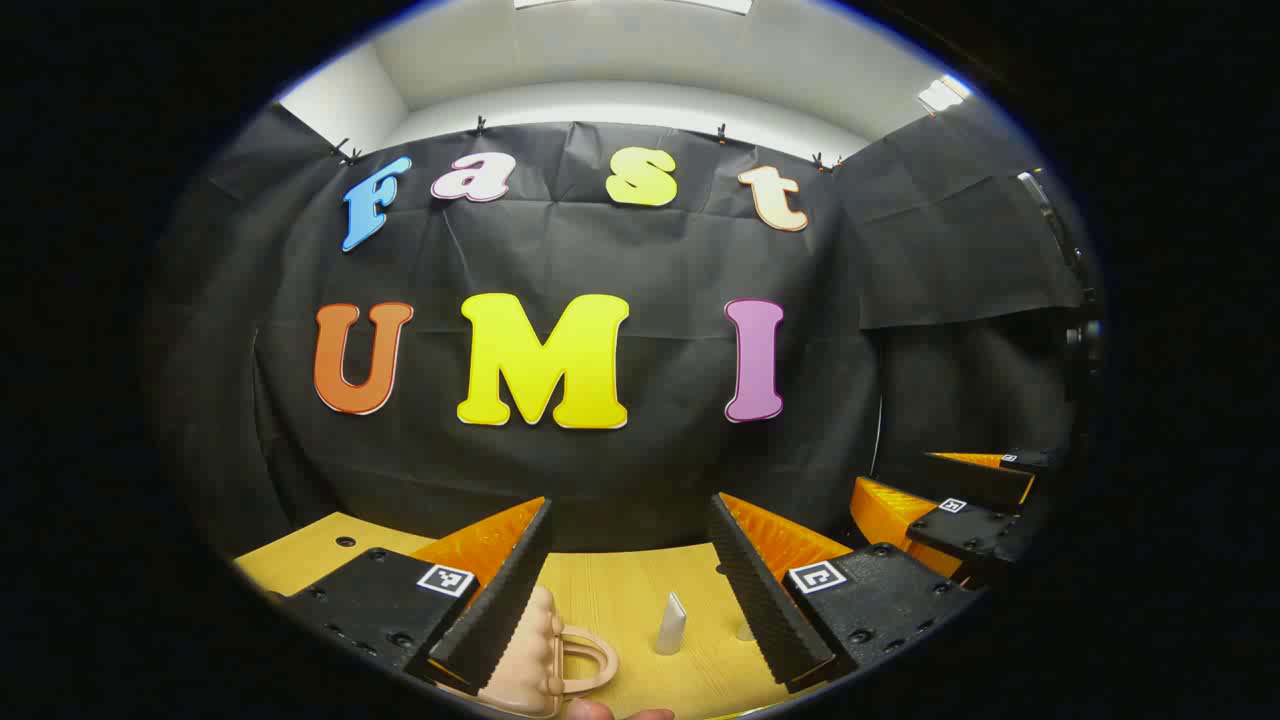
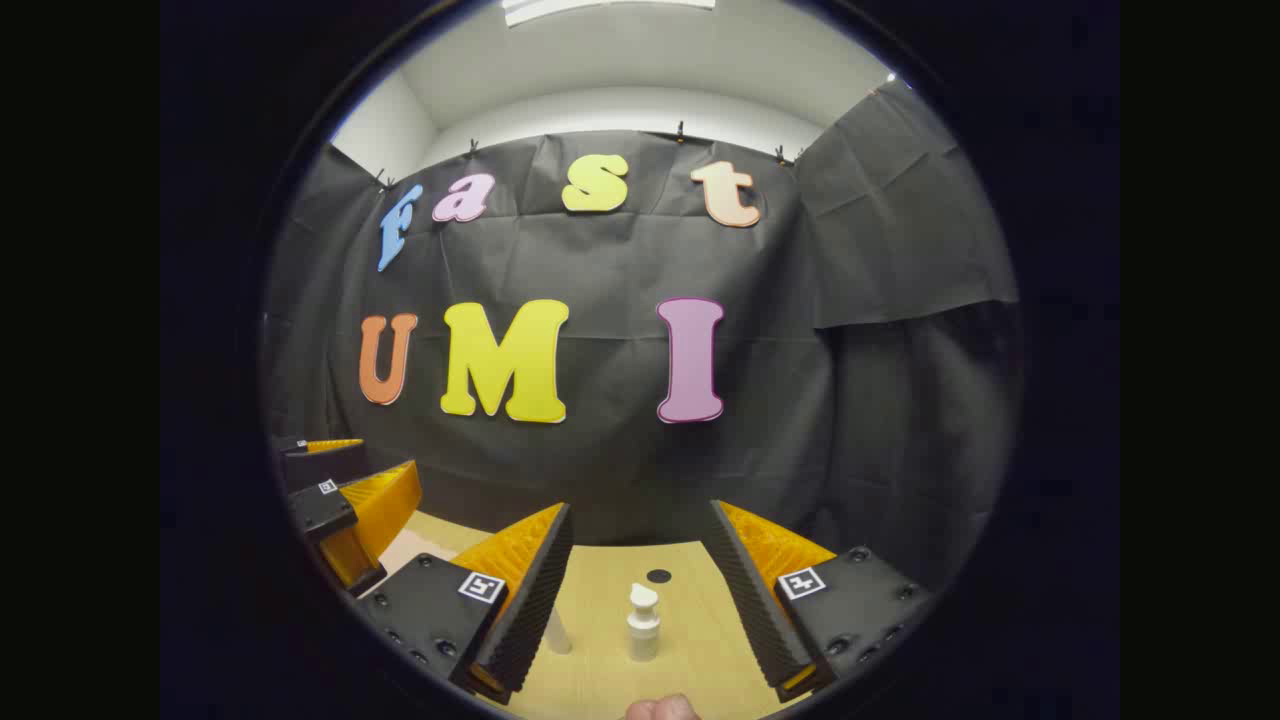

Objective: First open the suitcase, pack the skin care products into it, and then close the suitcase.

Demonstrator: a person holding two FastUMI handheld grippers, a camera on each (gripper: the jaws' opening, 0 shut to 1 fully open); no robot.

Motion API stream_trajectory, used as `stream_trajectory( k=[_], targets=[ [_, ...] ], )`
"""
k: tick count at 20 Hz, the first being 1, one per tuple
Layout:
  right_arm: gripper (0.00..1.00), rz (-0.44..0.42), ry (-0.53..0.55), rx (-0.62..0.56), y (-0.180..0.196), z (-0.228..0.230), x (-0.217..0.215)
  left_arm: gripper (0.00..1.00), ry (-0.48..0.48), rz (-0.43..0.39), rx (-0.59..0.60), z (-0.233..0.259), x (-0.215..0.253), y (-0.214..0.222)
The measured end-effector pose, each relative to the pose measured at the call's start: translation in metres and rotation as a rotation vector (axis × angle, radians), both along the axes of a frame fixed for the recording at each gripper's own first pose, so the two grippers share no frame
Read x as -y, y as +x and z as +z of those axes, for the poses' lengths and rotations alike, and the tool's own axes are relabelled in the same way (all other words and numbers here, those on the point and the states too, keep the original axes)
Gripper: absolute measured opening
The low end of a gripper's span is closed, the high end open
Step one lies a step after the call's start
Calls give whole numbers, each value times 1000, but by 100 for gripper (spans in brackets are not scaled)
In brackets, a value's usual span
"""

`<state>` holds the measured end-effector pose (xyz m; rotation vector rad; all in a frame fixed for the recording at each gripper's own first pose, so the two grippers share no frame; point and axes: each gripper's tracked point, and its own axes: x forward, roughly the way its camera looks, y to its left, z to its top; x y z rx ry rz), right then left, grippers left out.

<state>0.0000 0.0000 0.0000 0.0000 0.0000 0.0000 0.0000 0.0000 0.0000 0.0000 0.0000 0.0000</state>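
Suitcase (image 1: 545,650) partly hidden behind left gripper (image 1: 640,590).

Black cloth (image 1: 600,470) clipped along its top edge hangs as the booth's wall. Above it are a white wall (image 2: 620,105) and bright ceiling lights (image 1: 940,93). Below stands a pale wooden desk (image 2: 690,640).

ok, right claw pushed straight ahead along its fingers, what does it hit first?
Most likely the white pump bottle, standing upright on the wooden table between the open fingers of the right claw. Depth is unclear; the black cloth wall lies beyond.
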Motion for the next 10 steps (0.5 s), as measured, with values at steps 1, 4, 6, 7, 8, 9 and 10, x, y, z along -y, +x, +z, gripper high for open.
stream_trajectory(
  k=[1,4,6,7,8,9,10],
  targets=[
    [80,4,3,1,0,0,0,98,-1,3,-2,0,-1,-1],
    [80,17,4,3,-2,-1,-2,98,7,18,-3,0,-4,-2],
    [80,23,7,4,-3,0,-3,98,11,21,-4,-1,-4,-4],
    [80,27,7,5,-4,0,-3,98,7,15,-5,-2,-1,-5],
    [80,31,6,4,-3,-1,-4,98,2,15,-6,-3,0,-5],
    [80,35,7,1,-3,-2,-5,98,0,15,-11,-5,0,-5],
    [80,38,8,-1,-2,-3,-5,98,1,18,-14,-5,-1,-6]
  ],
)
